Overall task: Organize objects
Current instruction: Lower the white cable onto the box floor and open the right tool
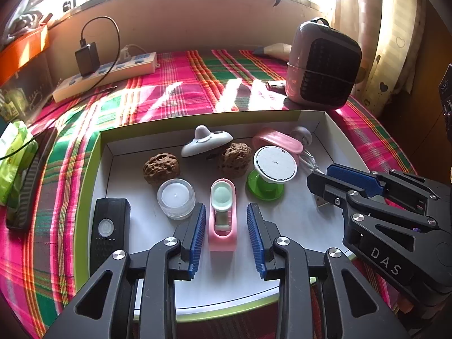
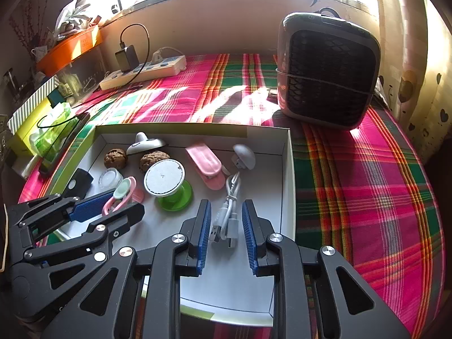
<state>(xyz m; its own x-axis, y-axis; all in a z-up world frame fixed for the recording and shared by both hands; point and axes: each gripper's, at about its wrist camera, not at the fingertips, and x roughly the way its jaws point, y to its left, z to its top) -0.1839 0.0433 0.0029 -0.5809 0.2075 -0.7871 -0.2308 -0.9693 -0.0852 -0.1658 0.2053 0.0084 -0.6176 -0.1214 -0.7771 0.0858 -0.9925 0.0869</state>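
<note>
a: where are your two grippers sitting?

b: your left gripper [image 1: 224, 237] is hovering inside the white tray [image 1: 296, 226], jaws spread apart, with the pink clip-like gadget [image 1: 222, 214] lying between the blue pads [image 1: 197, 237]. neither pad is touching it.

a: and the right one?

b: your right gripper [image 2: 226, 231] is hanging over the right part of the same tray [image 2: 286, 169], jaws also spread wide. the white usb cable [image 2: 228, 214], bundled up, is lying on the tray floor between its pads [image 2: 204, 231], not pinched.

a: what else is lying in the tray?

b: two walnuts [image 1: 161, 168] are sitting toward the back, one on each side of a white and grey saucer-shaped gadget [image 1: 206, 141]. a tealight candle in a clear cup [image 1: 176, 197] is standing just left of the pink gadget, and a black remote-like device [image 1: 108, 226] is lying along the left wall. a round white disc on a green stand [image 1: 271, 172] is tilting toward you right of centre, with a pink flat holder [image 1: 278, 141] and a white plug [image 2: 244, 155] behind it.

a: and outside the tray?

b: the tray is resting on a pink and green plaid cloth [image 2: 367, 197]. a small heater-like appliance [image 2: 327, 70] is standing behind its right corner, and a white power strip [image 1: 107, 76] with a black charger is lying by the wall.
</note>
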